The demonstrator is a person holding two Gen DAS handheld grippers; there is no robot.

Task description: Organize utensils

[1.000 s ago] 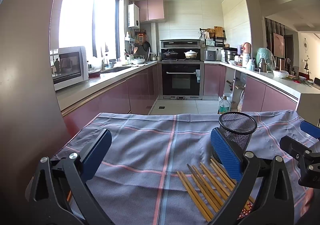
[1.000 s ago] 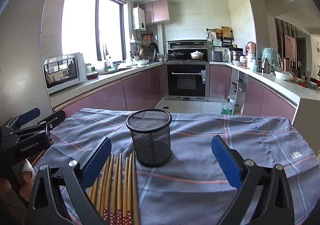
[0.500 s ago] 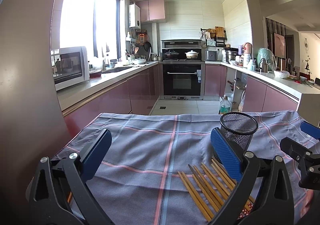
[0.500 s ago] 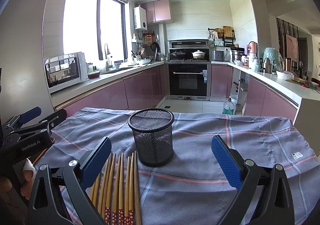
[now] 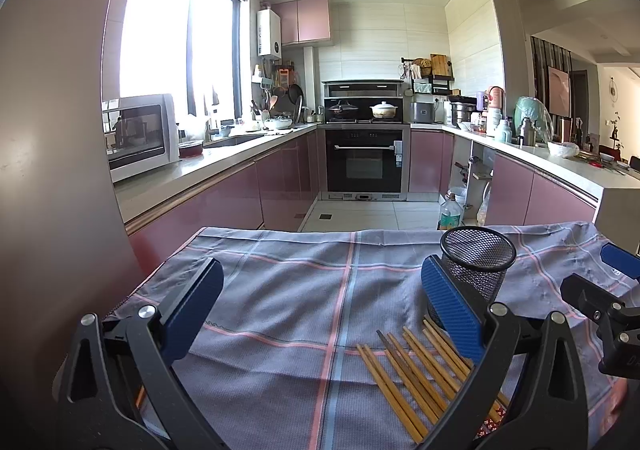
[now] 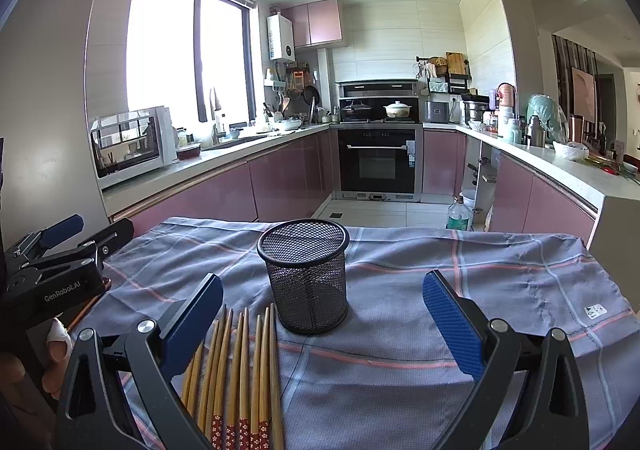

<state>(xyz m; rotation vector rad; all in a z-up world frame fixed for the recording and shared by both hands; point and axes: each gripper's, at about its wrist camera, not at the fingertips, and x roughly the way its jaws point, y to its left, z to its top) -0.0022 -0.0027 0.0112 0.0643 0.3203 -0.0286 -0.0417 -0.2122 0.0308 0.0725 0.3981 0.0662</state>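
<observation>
A black mesh cup (image 6: 306,278) stands upright and empty on the plaid cloth; it also shows in the left wrist view (image 5: 476,266). Several wooden chopsticks (image 6: 240,370) lie side by side on the cloth just in front of the cup, and show in the left wrist view (image 5: 416,370). My right gripper (image 6: 320,326) is open and empty, with the cup between and beyond its fingers. My left gripper (image 5: 322,310) is open and empty, left of the chopsticks. The left gripper also shows at the left edge of the right wrist view (image 6: 60,266).
The grey plaid cloth (image 6: 500,282) covers the table; its far edge drops off toward the kitchen floor. Pink cabinets and counters run along both sides, with an oven (image 6: 378,166) at the back and a microwave (image 6: 128,146) on the left.
Both grippers have edged slightly forward and up. The cup and chopsticks have not moved.
</observation>
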